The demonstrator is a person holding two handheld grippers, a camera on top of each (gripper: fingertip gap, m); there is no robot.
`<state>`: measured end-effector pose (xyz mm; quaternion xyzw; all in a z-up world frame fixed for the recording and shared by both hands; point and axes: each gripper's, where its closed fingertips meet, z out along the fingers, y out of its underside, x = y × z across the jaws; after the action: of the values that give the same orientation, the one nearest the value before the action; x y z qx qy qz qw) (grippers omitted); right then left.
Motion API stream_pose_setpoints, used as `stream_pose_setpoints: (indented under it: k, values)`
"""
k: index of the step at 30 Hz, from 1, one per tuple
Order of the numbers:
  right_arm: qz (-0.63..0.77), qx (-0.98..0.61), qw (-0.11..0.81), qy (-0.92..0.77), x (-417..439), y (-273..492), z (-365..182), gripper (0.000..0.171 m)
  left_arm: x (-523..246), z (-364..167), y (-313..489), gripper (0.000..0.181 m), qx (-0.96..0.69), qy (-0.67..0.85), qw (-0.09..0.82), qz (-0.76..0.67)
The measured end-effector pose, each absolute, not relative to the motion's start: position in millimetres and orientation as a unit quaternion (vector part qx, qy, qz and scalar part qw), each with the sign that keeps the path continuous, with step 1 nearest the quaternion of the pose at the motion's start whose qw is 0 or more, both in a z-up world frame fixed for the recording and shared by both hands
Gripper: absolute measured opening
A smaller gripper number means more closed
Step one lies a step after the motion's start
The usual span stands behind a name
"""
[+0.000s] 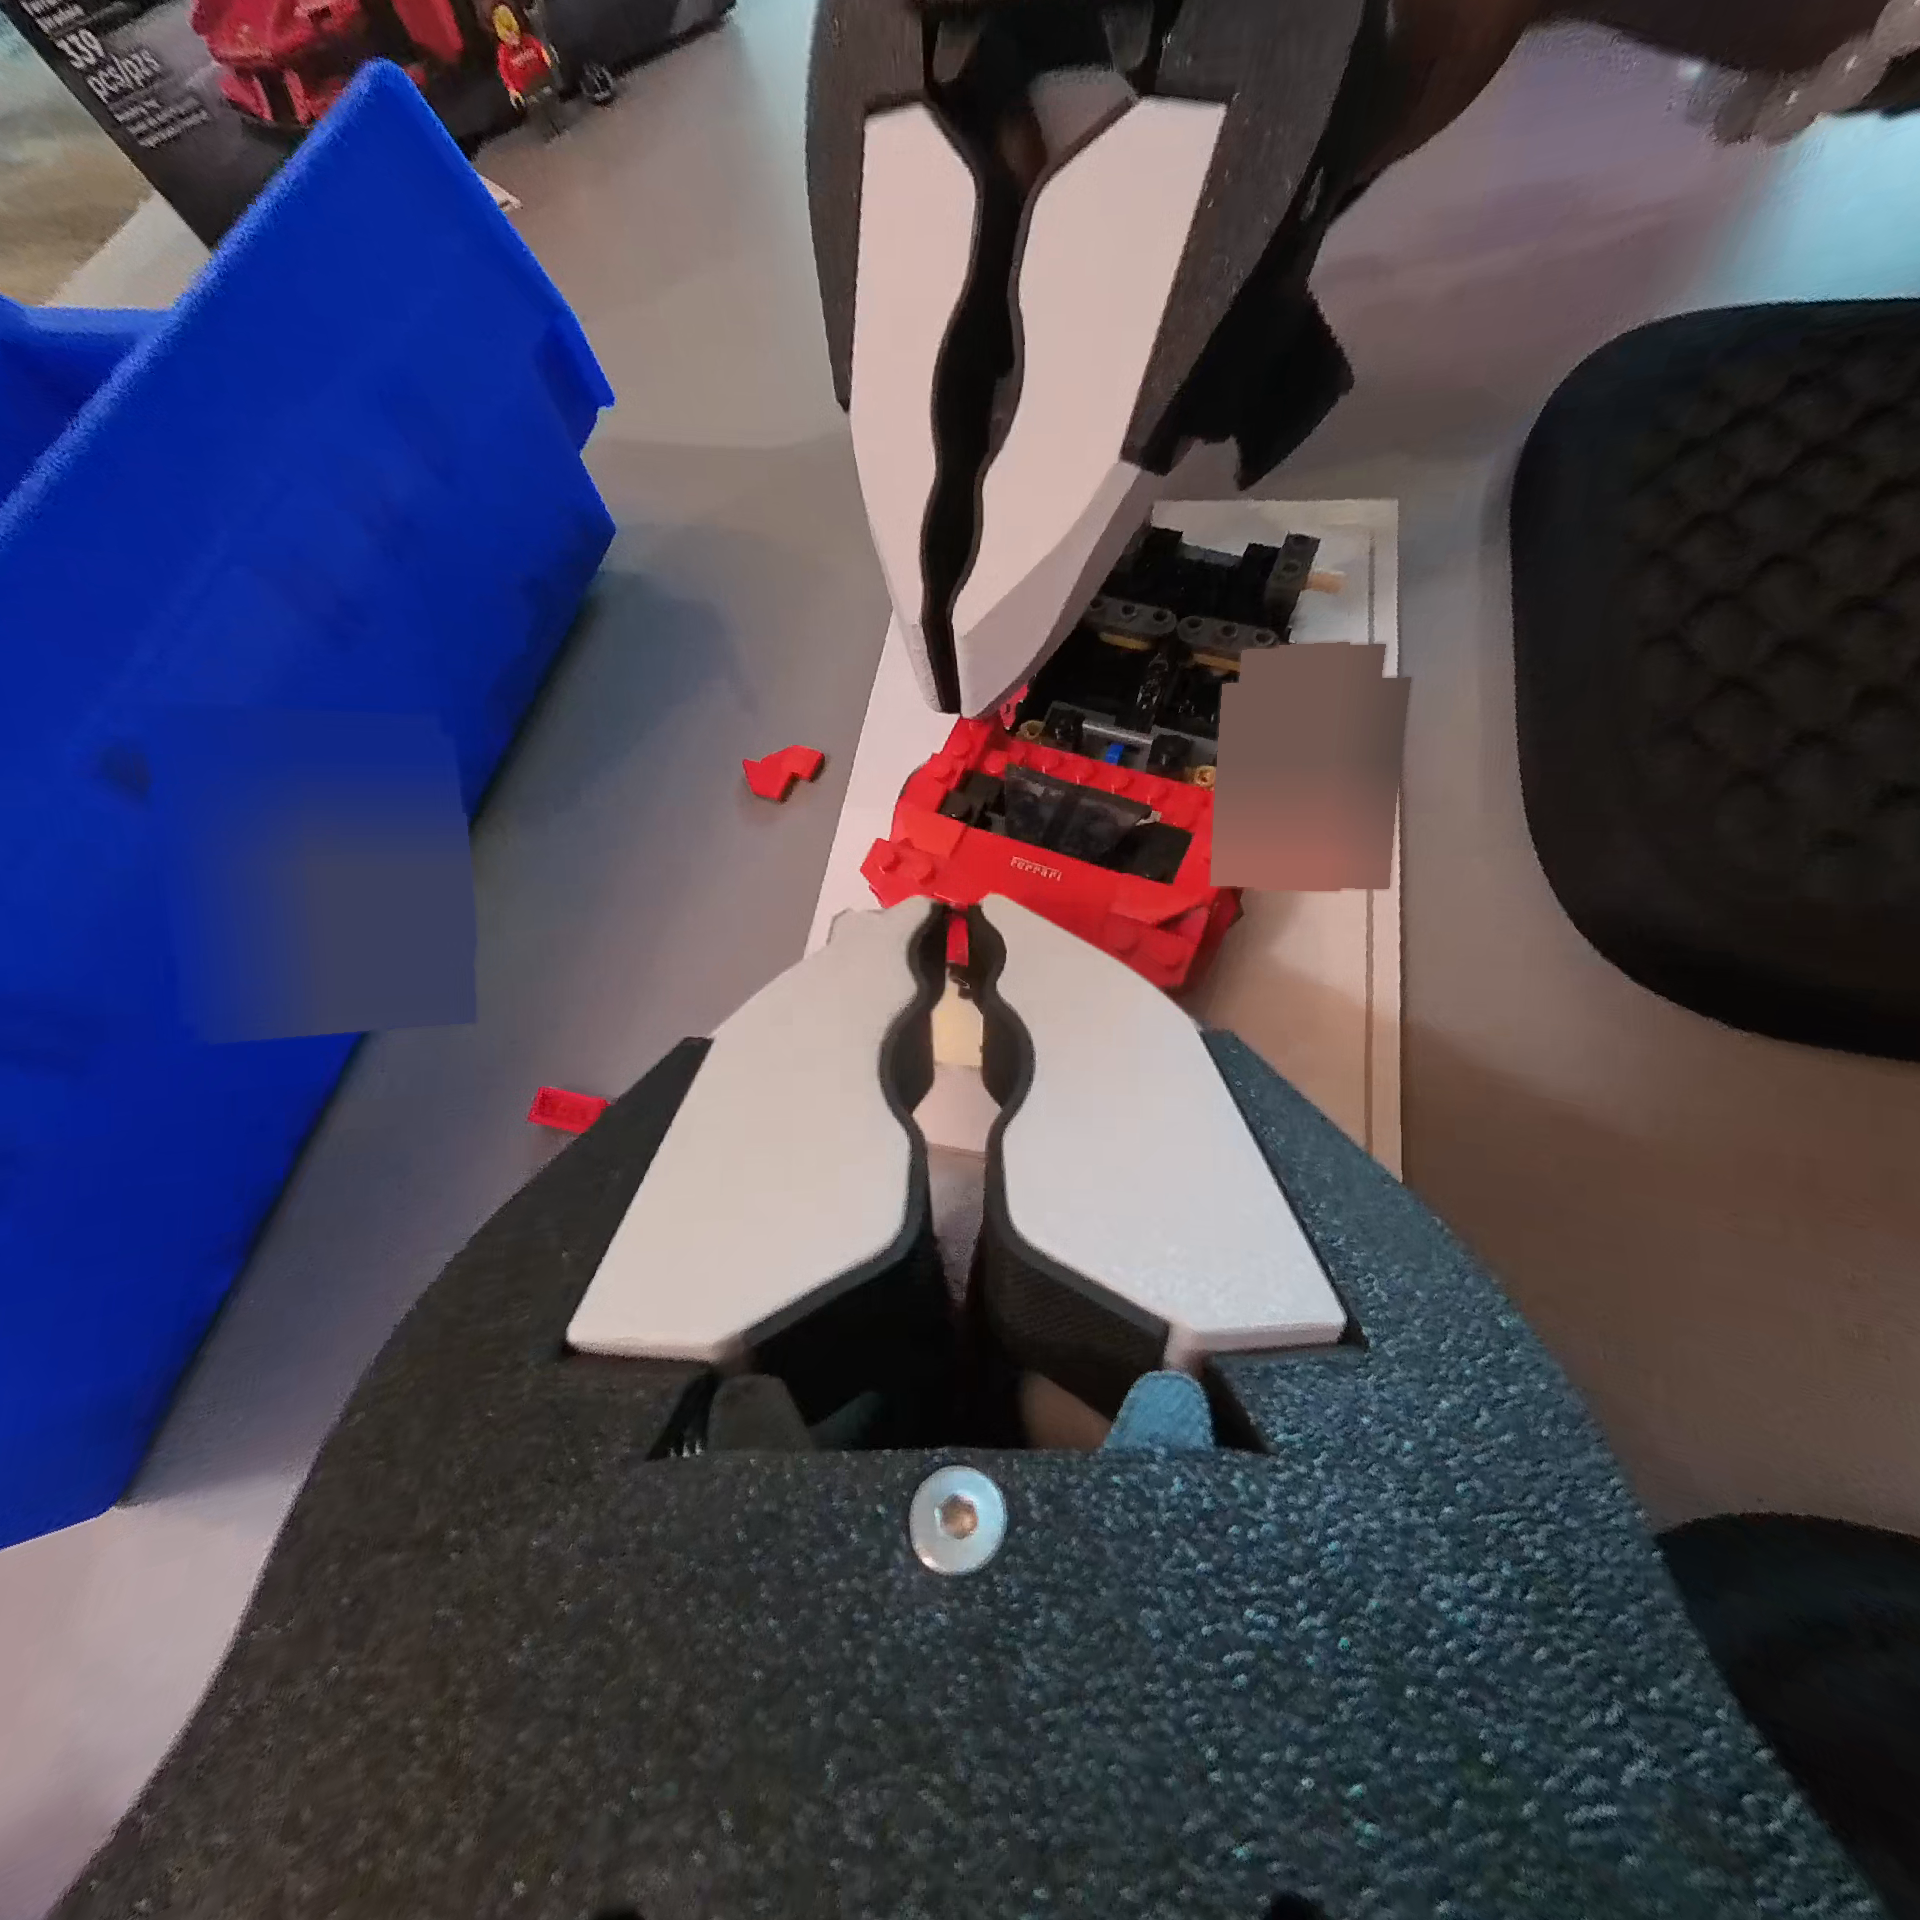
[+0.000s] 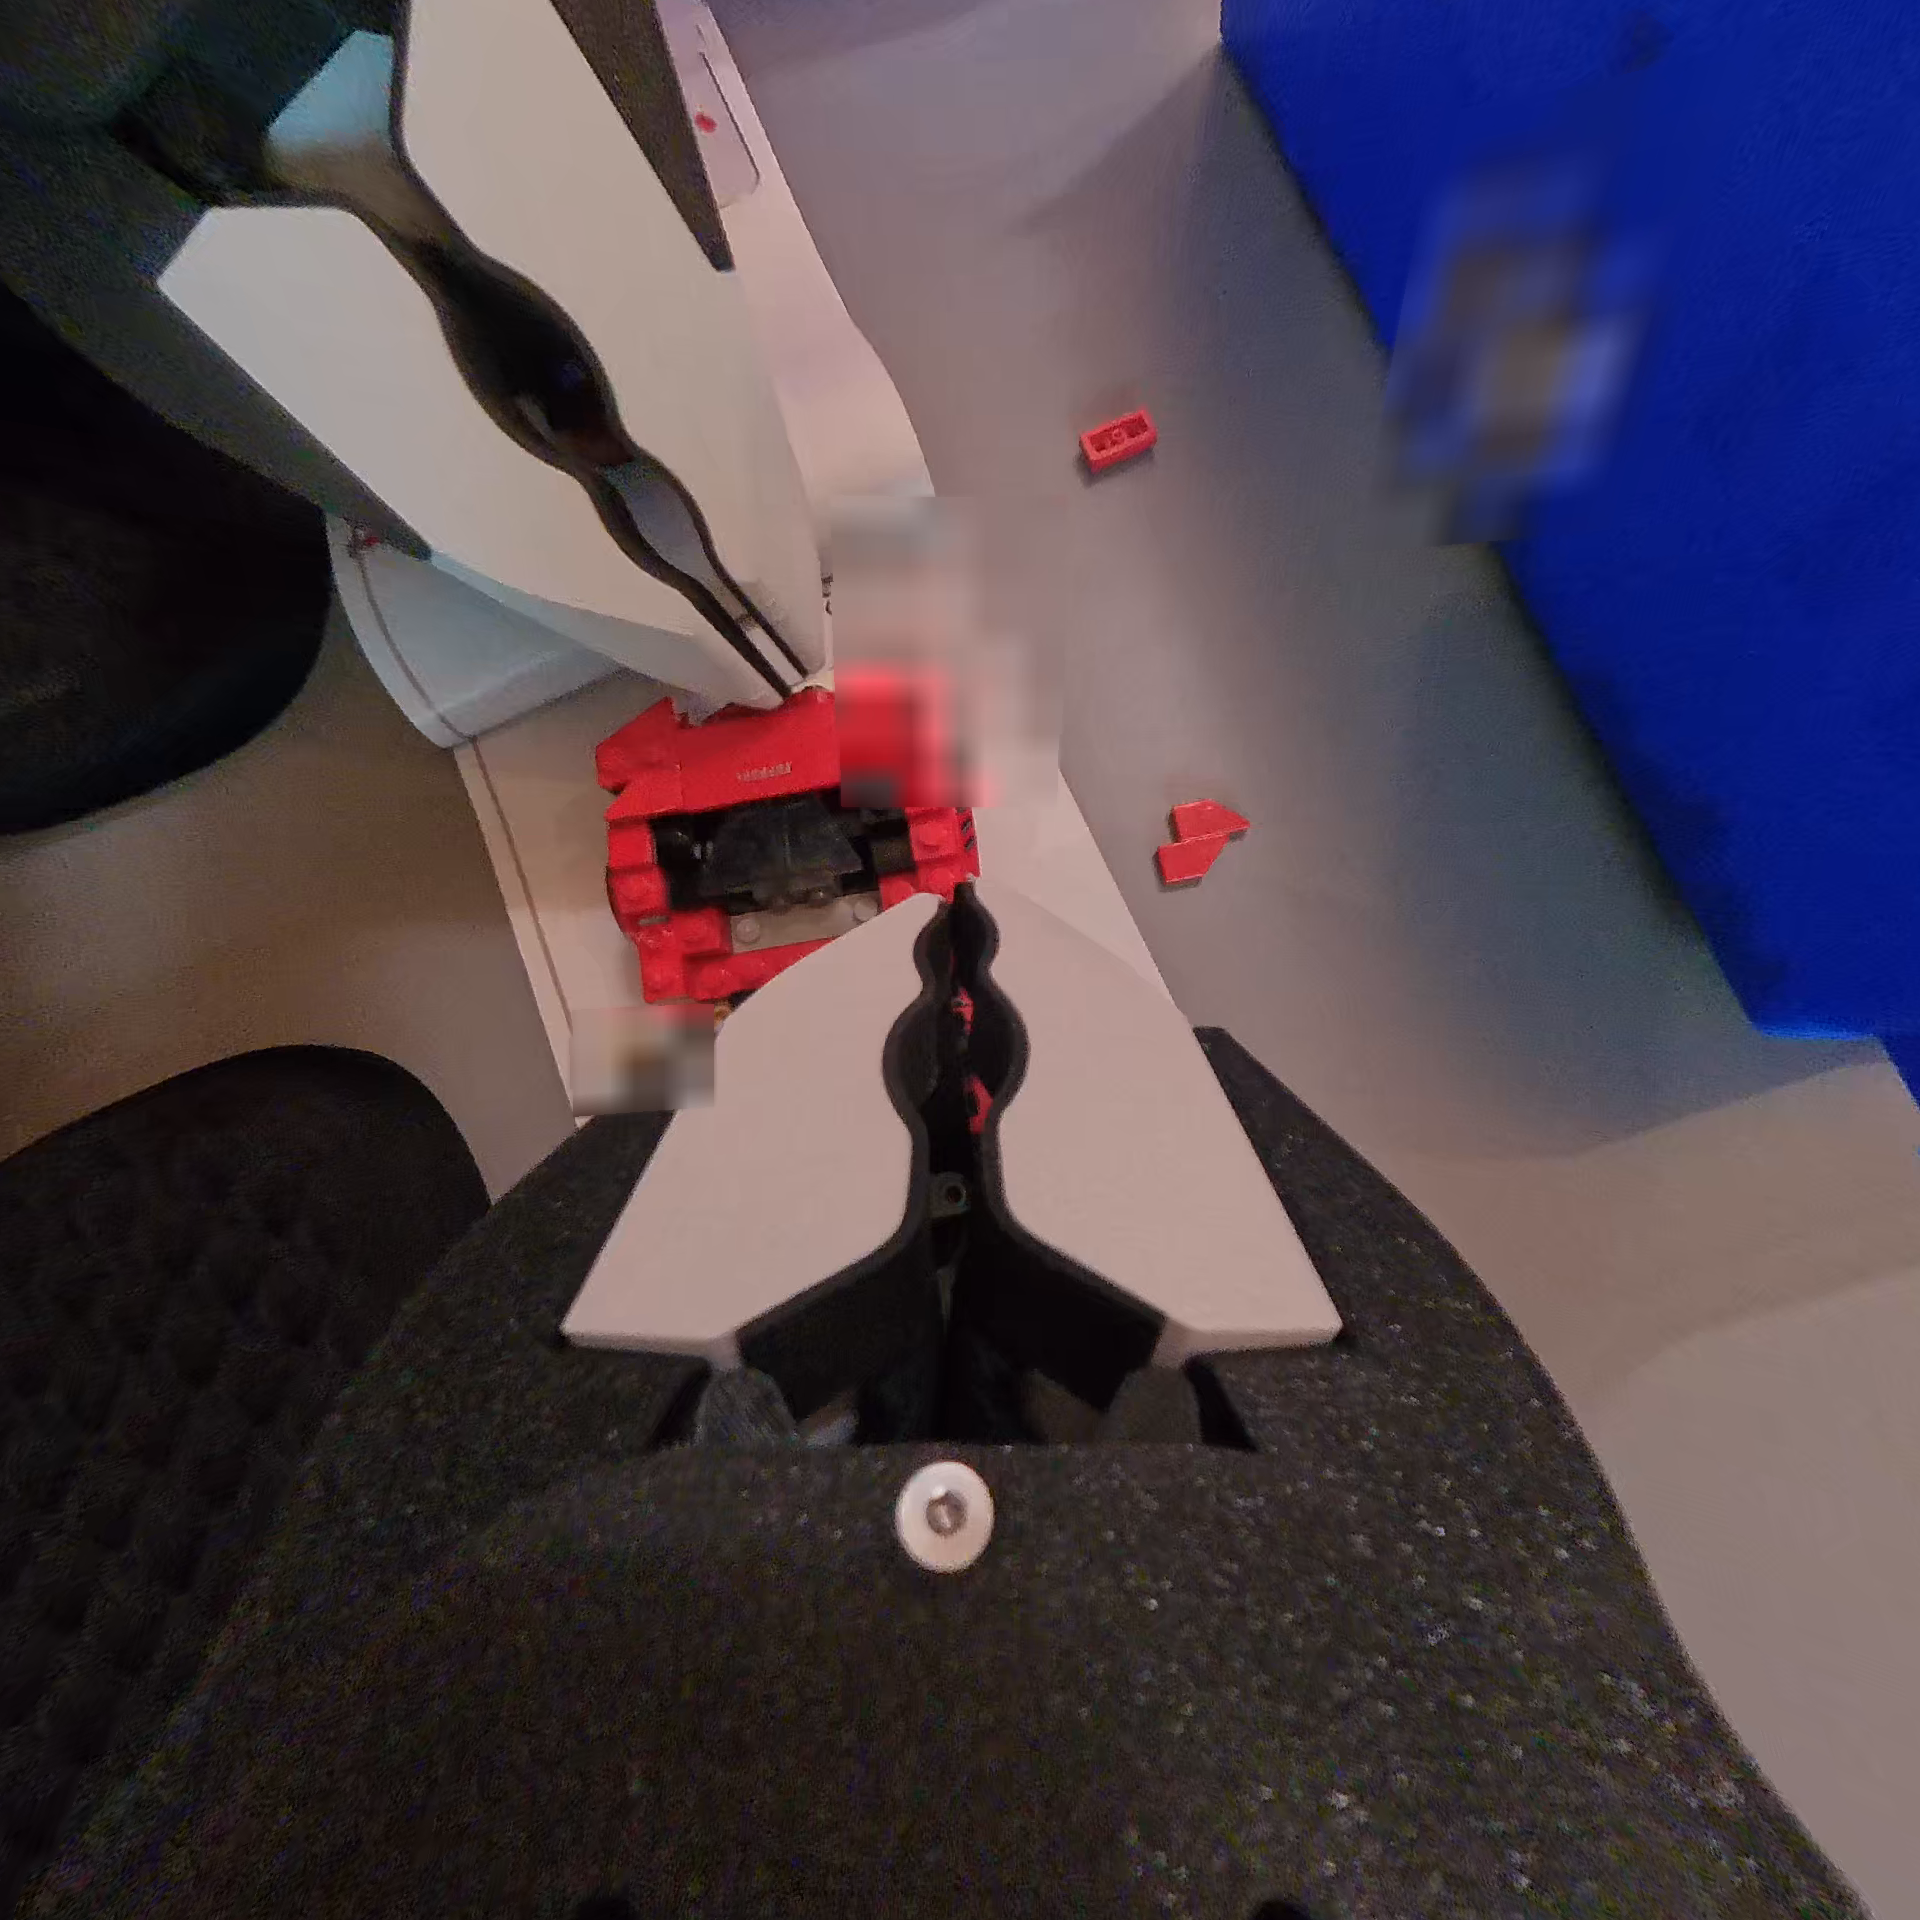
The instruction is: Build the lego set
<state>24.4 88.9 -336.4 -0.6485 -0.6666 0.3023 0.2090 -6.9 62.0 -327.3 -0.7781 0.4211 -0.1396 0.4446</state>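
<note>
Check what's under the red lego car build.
The red lego car sits on a white instruction booklet lying on the grey table. The page beneath the car is covered; a blur patch hides part beside it.

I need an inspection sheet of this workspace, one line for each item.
Surface: pale table, white booklet under the model.
Job's things: red and black car model on the booklet; two loose red pieces, angled and flat.
Clutter: blue bin; product box behind.
Grippers: left gripper shut on a small red part at the model's edge; right gripper shut, tips at the model.
Cables: nothing seen.
Surroundings: black chair.
</note>
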Motion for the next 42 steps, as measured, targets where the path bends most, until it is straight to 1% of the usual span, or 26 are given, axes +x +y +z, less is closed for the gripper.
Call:
stream_pose_setpoints:
  k: [6,14,17,18,19,20,22,24,27,29,32,34,36,38,42]
  values:
    - [0.251,-0.648,0.216,-0.686,24.3,89.0,-336.7,0.0,-7.5,-333.9,60.7,0.0,-0.781,0.43,0.432,-0.133]
    - [0.238,-0.648,0.209,-0.692,22.2,84.0,-339.7,0.0,-7.7,-333.2,61.6,0.0,-0.781,0.427,0.436,-0.131]
    - [0.23,-0.632,0.227,-0.705,21.8,86.5,-331.6,0.0,-12.8,-326.8,58.8,0.003,-0.783,0.422,0.439,-0.129]
    - [0.25,-0.63,0.251,-0.691,17.3,90.6,-317.7,0.01,-17.9,-321.5,58.6,0.003,-0.784,0.413,0.446,-0.123]
    - [0.277,-0.622,0.274,-0.679,12.1,93.2,-300.6,0.015,-24.2,-315.0,58.4,0.003,-0.785,0.402,0.456,-0.118]
    - [0.295,-0.613,0.289,-0.673,7.5,95.9,-286.0,0.016,-31.4,-308.4,58.3,0.003,-0.788,0.386,0.466,-0.115]
    - [0.292,-0.601,0.292,-0.684,-2.4,100.5,-273.7,0.023,-47.3,-297.0,56.7,0.004,-0.793,0.354,0.484,-0.107]
    - [0.274,-0.595,0.285,-0.7,-21.2,102.8,-279.3,0.024,-62.9,-287.1,54.0,0.004,-0.795,0.325,0.505,-0.087]
    - [0.269,-0.624,0.233,-0.696,-56.1,98.8,-312.8,0.025,-81.6,-275.5,46.7,0.004,-0.795,0.285,0.534,-0.051]
    - [0.256,-0.653,0.21,-0.681,-73.4,105.3,-333.7,0.029,-88.4,-270.6,39.3,0.004,-0.79,0.27,0.549,-0.035]
    - [0.249,-0.69,0.175,-0.657,-85.5,110.5,-352.4,0.03,-96.6,-268.7,29.0,0.005,-0.784,0.262,0.563,-0.01]
    - [0.231,-0.699,0.169,-0.656,-87.8,111.6,-361.0,0.031,-100.6,-269.3,24.3,0.005,-0.78,0.26,0.57,-0.005]
    - [0.211,-0.699,0.184,-0.657,-90.5,115.6,-364.3,0.027,-104.5,-270.6,22.8,0.005,-0.777,0.251,0.577,-0.011]
    - [0.21,-0.697,0.182,-0.66,-92.5,114.9,-364.6,0.017,-108.7,-272.0,23.8,0.006,-0.774,0.242,0.585,-0.016]
    - [0.219,-0.676,0.191,-0.677,-94.0,114.1,-362.3,0.017,-110.4,-270.5,26.3,0.007,-0.753,0.248,0.61,-0.01]
